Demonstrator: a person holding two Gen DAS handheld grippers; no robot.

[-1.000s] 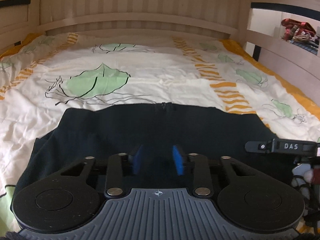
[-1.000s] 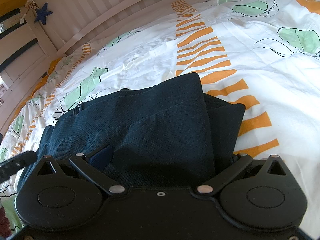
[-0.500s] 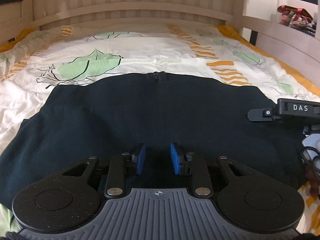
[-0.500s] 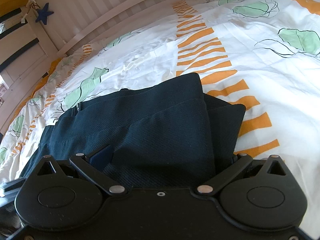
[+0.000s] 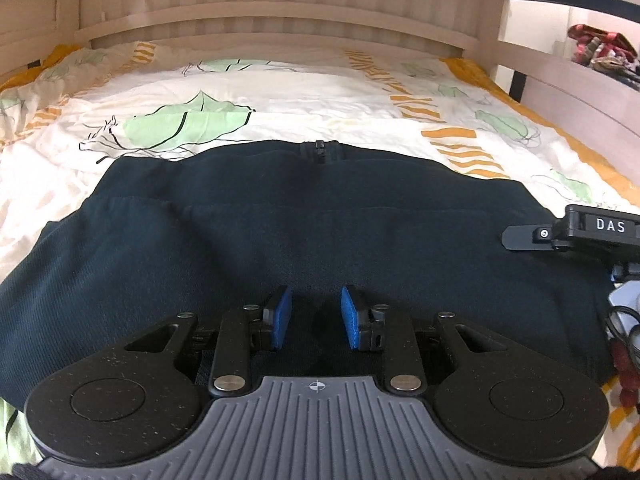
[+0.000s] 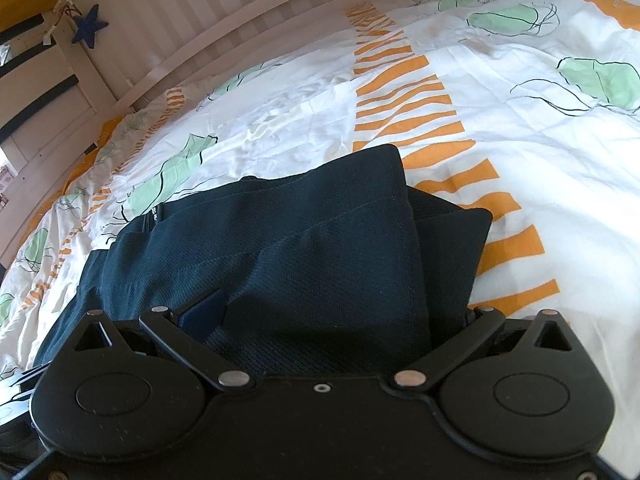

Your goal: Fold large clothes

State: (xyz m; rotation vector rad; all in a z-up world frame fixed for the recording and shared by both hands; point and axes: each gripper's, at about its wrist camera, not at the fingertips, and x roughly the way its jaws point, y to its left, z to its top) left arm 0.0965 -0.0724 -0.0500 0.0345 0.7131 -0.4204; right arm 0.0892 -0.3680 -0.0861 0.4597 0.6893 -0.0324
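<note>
One wide bedsheet [image 5: 280,92] (white, with green leaves and orange stripes) covered the bed below a slatted headboard [image 5: 280,12]. On it lay the dark folded garment [image 5: 280,232], its zipper [image 5: 319,147] at twelve o'clock in the left view. The right gripper [image 6: 332,312] had its jaws spread wide around a thick fold; whether they pressed it I could not tell. The left gripper [image 5: 315,318] hung over the cloth, blue pads [image 5: 280,318] slightly apart, nothing between them.
</note>
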